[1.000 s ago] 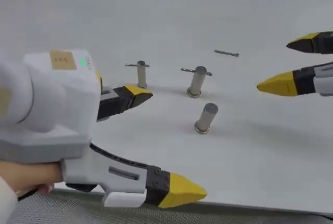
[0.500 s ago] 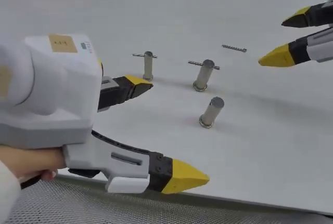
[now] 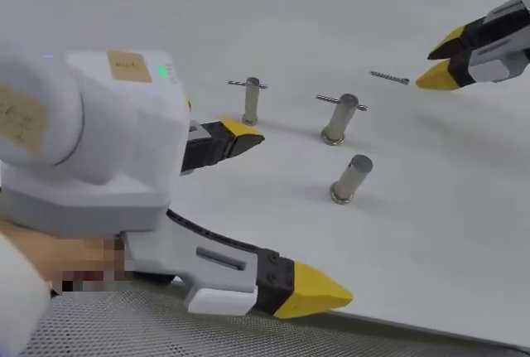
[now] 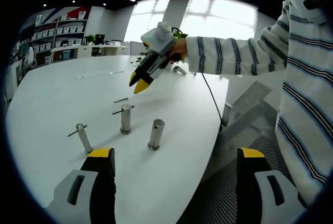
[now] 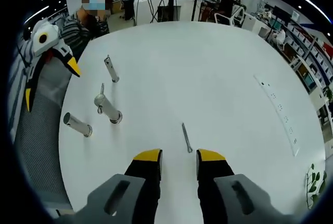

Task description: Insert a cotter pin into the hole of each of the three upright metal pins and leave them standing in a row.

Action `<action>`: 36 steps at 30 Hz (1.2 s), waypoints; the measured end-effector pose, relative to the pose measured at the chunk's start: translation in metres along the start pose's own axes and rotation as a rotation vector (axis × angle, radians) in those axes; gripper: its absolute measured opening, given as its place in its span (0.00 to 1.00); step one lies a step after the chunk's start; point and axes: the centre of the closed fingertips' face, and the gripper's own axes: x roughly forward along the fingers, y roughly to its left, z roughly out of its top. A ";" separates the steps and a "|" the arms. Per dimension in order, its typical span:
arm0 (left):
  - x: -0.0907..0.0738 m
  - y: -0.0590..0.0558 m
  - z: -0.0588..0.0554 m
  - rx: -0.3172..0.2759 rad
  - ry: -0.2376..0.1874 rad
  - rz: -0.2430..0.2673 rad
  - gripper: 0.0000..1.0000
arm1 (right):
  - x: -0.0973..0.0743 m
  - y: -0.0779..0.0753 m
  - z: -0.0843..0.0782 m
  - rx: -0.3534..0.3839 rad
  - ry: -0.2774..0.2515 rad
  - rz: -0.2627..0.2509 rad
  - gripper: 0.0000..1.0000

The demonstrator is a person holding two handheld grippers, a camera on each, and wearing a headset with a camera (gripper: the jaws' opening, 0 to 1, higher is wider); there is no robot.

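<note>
Three upright metal pins stand on the white table. The far left pin point(image 3: 250, 102) and the middle pin point(image 3: 339, 118) each carry a cotter pin through the top. The near pin point(image 3: 352, 179) has none. A loose cotter pin point(image 3: 389, 78) lies flat just left of my right gripper point(image 3: 440, 60), which is open with a narrow gap. In the right gripper view the loose cotter pin point(image 5: 186, 137) lies just ahead of the right gripper point(image 5: 179, 155). My left gripper point(image 3: 286, 216) is wide open near the table's front edge, holding nothing. The left gripper view has the three pins point(image 4: 125, 118) ahead of it.
A white power strip point(image 5: 276, 112) lies far back on the table. The table's front edge point(image 3: 414, 328) runs close under the left gripper, with grey mesh below. A person's striped sleeve point(image 4: 234, 55) holds the right gripper.
My right gripper has moved away from me, level with the loose cotter pin, and its jaws have come closer together. The left gripper holds its place; the head camera has shifted.
</note>
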 end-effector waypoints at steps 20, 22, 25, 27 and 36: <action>0.003 -0.006 0.002 -0.002 -0.004 -0.014 0.88 | 0.030 0.000 0.002 -0.086 0.129 0.043 0.11; 0.004 -0.006 0.002 -0.004 -0.004 -0.016 0.88 | 0.030 0.001 0.002 -0.083 0.131 0.054 0.08; 0.005 -0.008 0.002 -0.004 -0.002 -0.021 0.88 | 0.030 0.004 -0.002 -0.088 0.151 0.061 0.06; 0.005 -0.009 0.002 -0.004 0.000 -0.024 0.88 | 0.029 0.004 -0.005 -0.095 0.168 0.054 0.07; 0.005 -0.009 0.001 0.002 0.012 -0.033 0.85 | 0.028 0.010 -0.005 -0.100 0.173 0.066 0.01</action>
